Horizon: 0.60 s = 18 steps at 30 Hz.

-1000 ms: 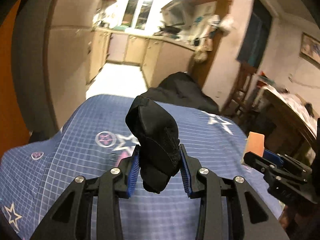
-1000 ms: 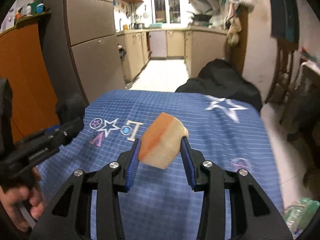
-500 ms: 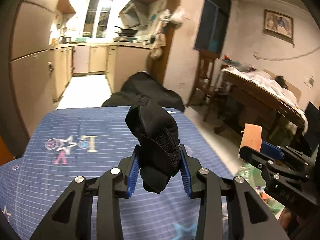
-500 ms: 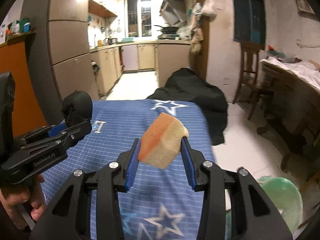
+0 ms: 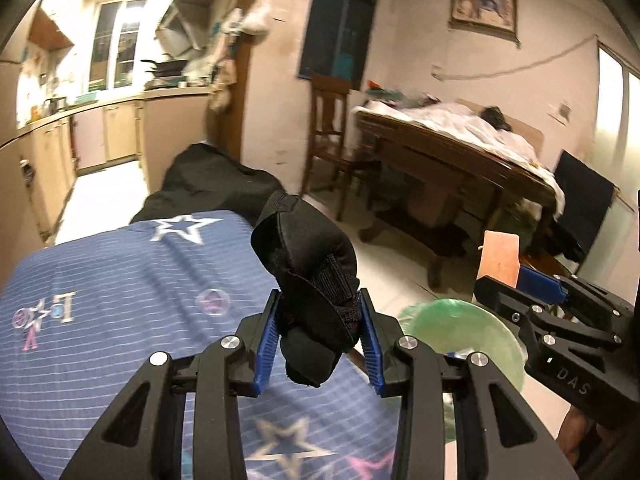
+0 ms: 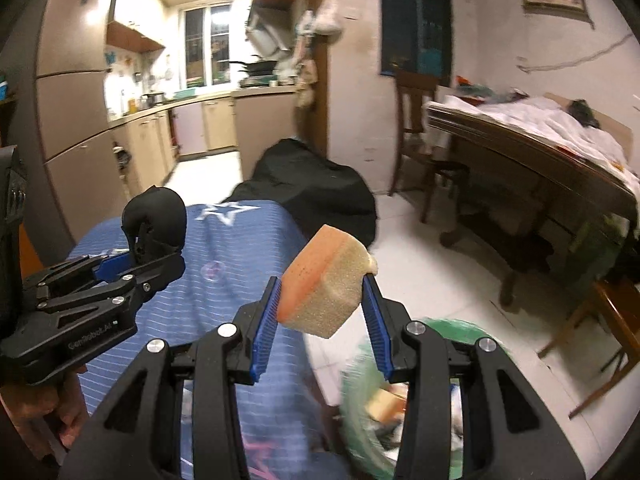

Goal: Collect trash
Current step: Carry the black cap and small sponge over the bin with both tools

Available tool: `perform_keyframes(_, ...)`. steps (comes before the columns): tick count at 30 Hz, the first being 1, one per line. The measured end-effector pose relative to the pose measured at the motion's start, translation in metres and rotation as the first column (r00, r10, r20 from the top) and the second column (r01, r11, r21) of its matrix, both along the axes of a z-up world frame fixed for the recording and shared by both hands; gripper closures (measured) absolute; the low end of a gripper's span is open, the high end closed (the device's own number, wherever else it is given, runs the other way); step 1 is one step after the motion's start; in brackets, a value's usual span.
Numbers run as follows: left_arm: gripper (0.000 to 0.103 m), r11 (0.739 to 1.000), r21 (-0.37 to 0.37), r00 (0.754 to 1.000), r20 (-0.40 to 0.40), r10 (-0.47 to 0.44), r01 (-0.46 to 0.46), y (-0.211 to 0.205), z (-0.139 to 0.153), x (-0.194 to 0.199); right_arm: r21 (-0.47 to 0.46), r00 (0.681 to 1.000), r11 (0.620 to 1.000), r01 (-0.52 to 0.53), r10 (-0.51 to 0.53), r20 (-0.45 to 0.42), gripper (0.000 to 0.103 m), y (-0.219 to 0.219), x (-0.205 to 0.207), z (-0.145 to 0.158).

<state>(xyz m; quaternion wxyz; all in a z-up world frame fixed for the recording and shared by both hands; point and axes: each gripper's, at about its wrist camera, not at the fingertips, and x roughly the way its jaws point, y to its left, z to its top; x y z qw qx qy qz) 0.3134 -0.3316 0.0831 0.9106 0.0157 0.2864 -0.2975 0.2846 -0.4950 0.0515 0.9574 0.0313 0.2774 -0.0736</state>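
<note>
Both grippers, left point(image 5: 320, 340) clamping black cloth point(image 5: 308, 280), right point(image 6: 322, 320) clamping sponge point(image 6: 326, 280), have swung toward green bin point(image 6: 360, 412)

The right gripper point(image 5: 520, 280) reads "DAS"; the left gripper point(image 6: 156, 256) "GenRobot.AI".

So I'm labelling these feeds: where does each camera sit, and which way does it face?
Left wrist: on the left gripper, looking along its fingers at a black cloth, the blue bedspread and the green bin; the right gripper shows alongside.
Right wrist: on the right gripper, holding a sponge; a hand shows.
Shared: bedspread, bin, dining table.
</note>
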Motion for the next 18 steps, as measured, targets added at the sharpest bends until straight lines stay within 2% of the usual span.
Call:
perform_keyframes(9,0.065,0.991,0.039,0.991,-0.026,-0.130,0.131,-0.095,-0.019,-0.017,0.007,0.990,0.991,0.131,-0.131,-0.049,0.064,-0.073,-0.038,-0.019)
perform_keyframes(14,0.065,0.981,0.065,0.982,-0.040,-0.182,0.184,-0.126,-0.026,-0.014,0.019,0.981,0.985,0.174,-0.171,-0.087,0.064,-0.101,-0.050,-0.032)
perform_keyframes(18,0.065,0.970,0.100,0.975,-0.055,-0.215,0.220,-0.152,-0.037,-0.014,0.056,0.971,0.980,0.192,-0.181,-0.158,0.064,-0.125,-0.053,-0.046)
